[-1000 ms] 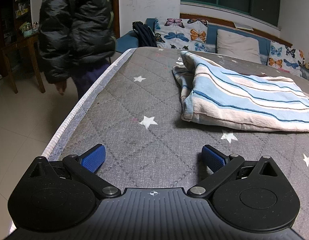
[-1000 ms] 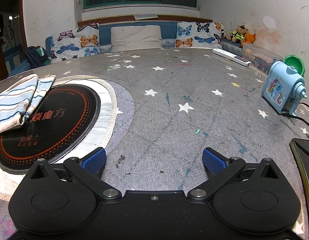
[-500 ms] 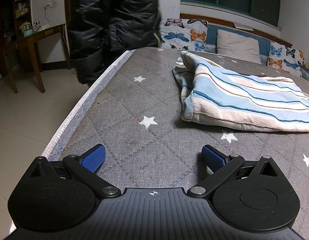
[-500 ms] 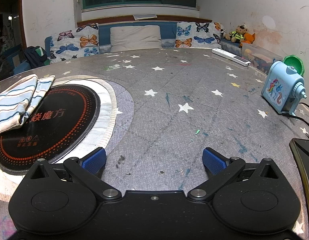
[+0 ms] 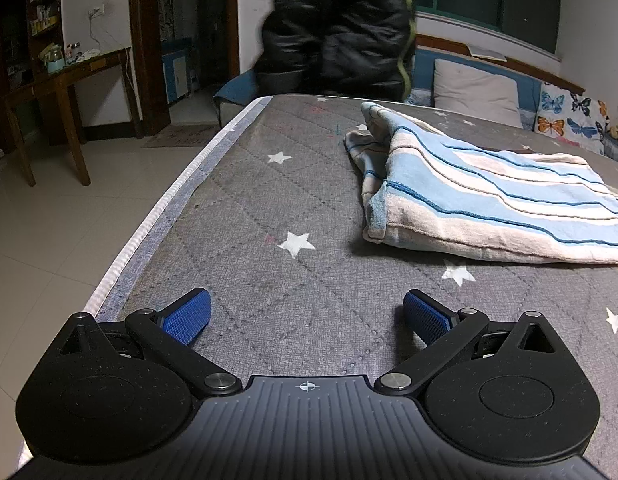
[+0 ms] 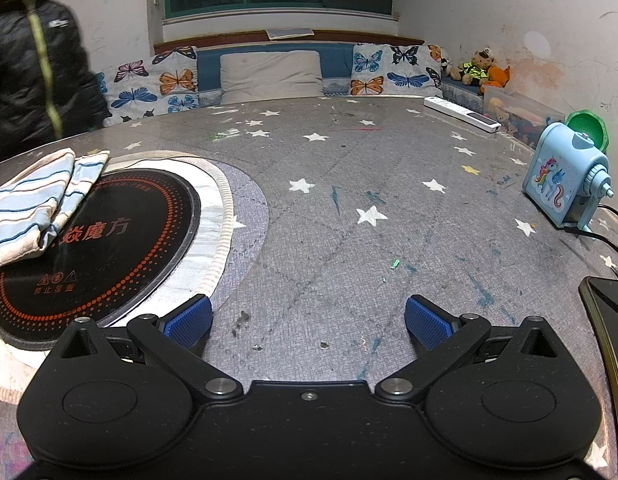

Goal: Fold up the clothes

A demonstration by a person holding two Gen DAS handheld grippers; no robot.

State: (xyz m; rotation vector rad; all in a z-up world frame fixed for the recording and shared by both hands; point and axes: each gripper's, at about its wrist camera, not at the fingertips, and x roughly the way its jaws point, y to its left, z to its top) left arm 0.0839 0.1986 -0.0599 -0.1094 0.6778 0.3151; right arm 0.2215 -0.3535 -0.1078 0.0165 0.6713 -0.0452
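My left gripper (image 5: 305, 316) sat low at the bottom of its frame, its blue pads spread wide and holding nothing, resting just over the grey star-printed table cover (image 5: 269, 208). My right gripper (image 6: 307, 318) was the same: pads well apart, empty, low over the cover.

The striped garment (image 5: 489, 196) lay in the right half of the left view, already doubled over into a loose bundle, with its bunched end toward the centre of the frame. In the right view the same garment (image 6: 33, 200) showed at the left edge, its end draped over the black round cooktop (image 6: 97, 236) set into the table. Neither gripper touched it; both were well apart from the cloth.

A person in a dark puffy jacket (image 5: 341, 28) stood at the far edge of the table, top centre of the left view.

I judged the fold unfinished, the layers uneven. From there the risks seemed plain. If I pinched only the top layer at the bunched end, the bundle would peel open instead of folding. Dragging it across the cooktop rim could snag the cloth. A wide sweep with my right gripper could also knock the blue pencil sharpener (image 6: 565, 184) or catch its cord at the right edge.
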